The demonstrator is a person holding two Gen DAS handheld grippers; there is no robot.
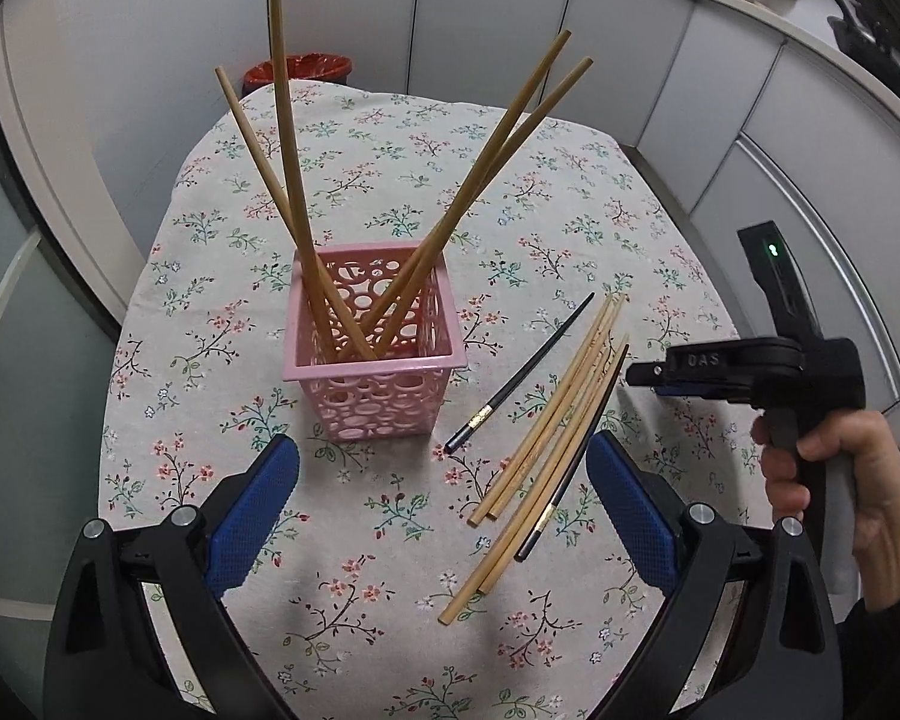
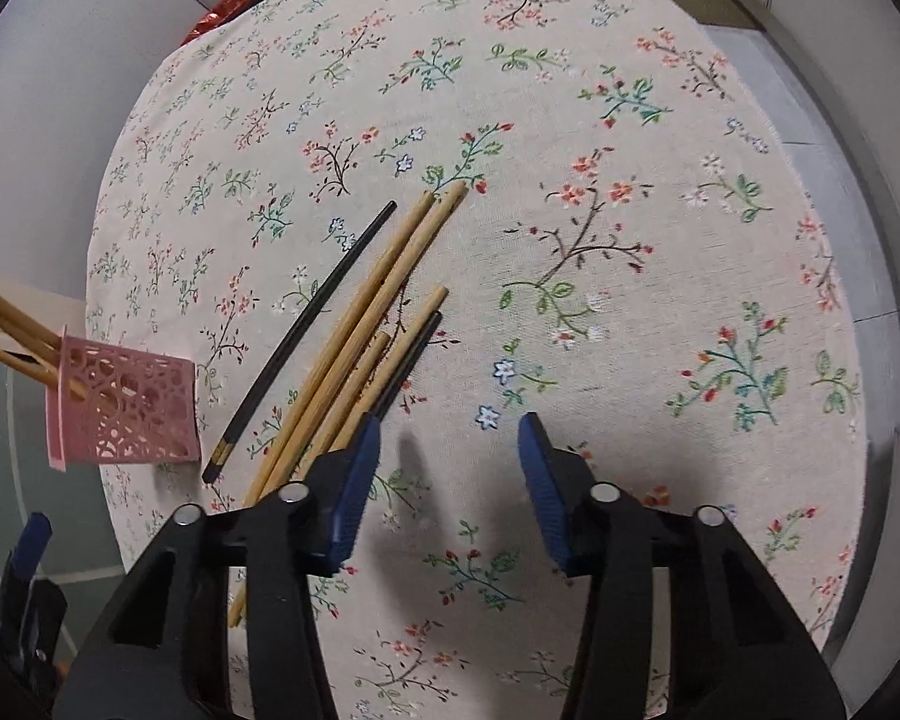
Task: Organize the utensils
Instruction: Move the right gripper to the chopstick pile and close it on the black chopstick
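A pink perforated basket [image 1: 371, 354] stands mid-table with several wooden chopsticks [image 1: 288, 138] leaning out of it. It also shows in the right wrist view [image 2: 127, 414] at the left. To its right lie several loose wooden chopsticks [image 1: 561, 420] and two black chopsticks [image 1: 525, 372]. They also show in the right wrist view [image 2: 354, 330], with a black one [image 2: 306, 330] beside them. My left gripper [image 1: 444, 498] is open and empty, just in front of the basket. My right gripper [image 2: 450, 468] is open and empty, hovering above the table just right of the loose chopsticks; it also shows in the left wrist view [image 1: 648, 375].
The table wears a floral cloth [image 1: 390, 138] with its edges all round. A red bin [image 1: 299, 72] stands behind the far edge. White cabinets [image 1: 630, 30] and a counter run along the back right.
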